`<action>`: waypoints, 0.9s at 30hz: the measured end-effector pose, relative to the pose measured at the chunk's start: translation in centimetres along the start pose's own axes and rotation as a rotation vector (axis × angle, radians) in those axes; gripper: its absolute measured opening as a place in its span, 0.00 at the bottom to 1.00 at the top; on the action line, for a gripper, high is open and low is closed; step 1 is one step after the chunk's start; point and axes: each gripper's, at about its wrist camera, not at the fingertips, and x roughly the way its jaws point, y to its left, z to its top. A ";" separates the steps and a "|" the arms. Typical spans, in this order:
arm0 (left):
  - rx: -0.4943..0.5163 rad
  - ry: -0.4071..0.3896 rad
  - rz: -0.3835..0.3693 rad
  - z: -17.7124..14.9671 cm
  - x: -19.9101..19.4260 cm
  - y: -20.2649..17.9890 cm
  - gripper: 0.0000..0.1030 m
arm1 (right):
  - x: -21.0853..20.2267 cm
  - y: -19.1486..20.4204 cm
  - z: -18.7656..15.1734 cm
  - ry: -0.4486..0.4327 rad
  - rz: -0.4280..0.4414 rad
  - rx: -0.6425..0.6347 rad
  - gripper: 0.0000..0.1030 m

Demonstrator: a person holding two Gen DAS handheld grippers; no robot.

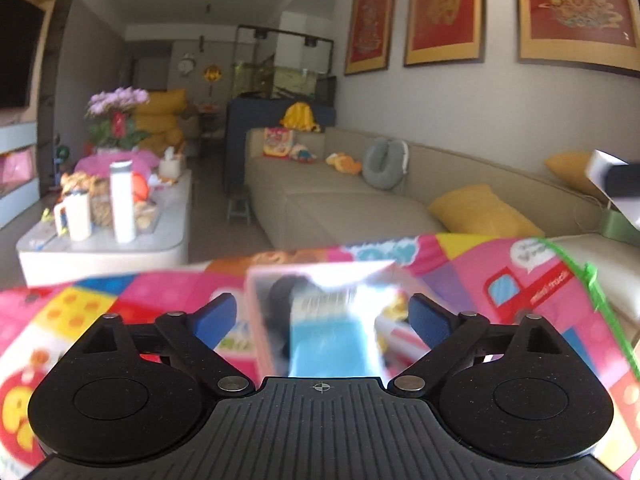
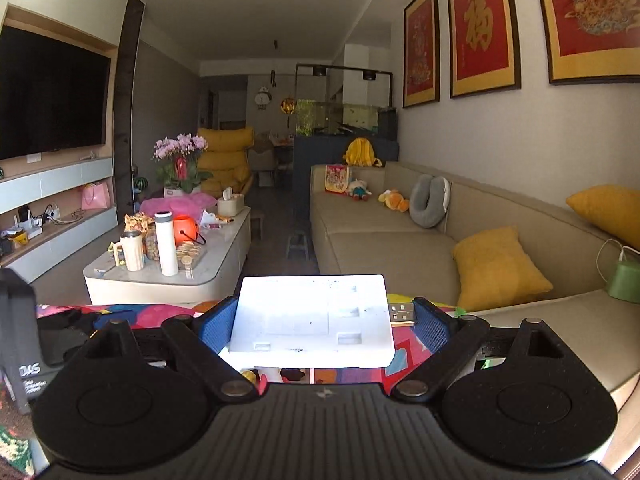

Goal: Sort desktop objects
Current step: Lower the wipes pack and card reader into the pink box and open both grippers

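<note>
Right gripper: the right gripper (image 2: pixel 324 320) holds a flat white rectangular plastic device (image 2: pixel 312 320) between its blue pads (image 2: pixel 216 320). Its silver USB-style plug (image 2: pixel 401 314) points toward the right-hand pad.
Why it is held so: the flat faces lie level and the pads press on the short edges, so the grip looks steady for carrying. The device is lifted clear of the colourful patterned play mat (image 2: pixel 160 314), which suggests it is in transit to its sorted spot.
Left gripper: the left gripper (image 1: pixel 322 316) is spread wide, its blue pads (image 1: pixel 218 316) on either side of a blurred box with a pale pink frame and a light blue front (image 1: pixel 320 320). Neither pad appears to touch the box.
Why it is placed so: centred on the box with room on both sides, it seems lined up for a grasp, or has just let go; the blur leaves this unsettled.
Task's things: the white device is in the right gripper's grasp, above the mat. The blurred box rests on the mat (image 1: pixel 480 280) between the left gripper's fingers.
Other objects: a dark box with white lettering (image 2: pixel 20 352) stands at the left edge of the right wrist view.
Surroundings: a beige sofa (image 2: pixel 380 236) runs behind the mat.
Judged progress: sorting appears under way, with one item carried and another awaiting handling.
</note>
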 end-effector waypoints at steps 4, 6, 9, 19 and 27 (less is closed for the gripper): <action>-0.049 0.015 0.028 -3.8 -1.3 2.4 0.95 | 5.8 1.6 0.0 0.099 0.051 0.026 0.88; -0.066 0.005 0.021 -4.7 -1.5 3.1 0.95 | 8.9 3.1 -0.1 0.161 0.079 0.047 0.88; -0.062 -0.035 0.008 -5.4 -1.5 3.5 0.97 | 13.0 5.4 -0.7 0.241 0.083 0.055 0.88; -0.148 0.029 -0.073 -6.1 -0.7 4.9 0.98 | 16.6 10.6 -2.7 0.285 0.045 -0.087 0.88; -0.157 0.025 -0.089 -6.1 -1.0 4.9 0.99 | 18.7 10.1 -2.4 0.347 -0.040 -0.161 0.98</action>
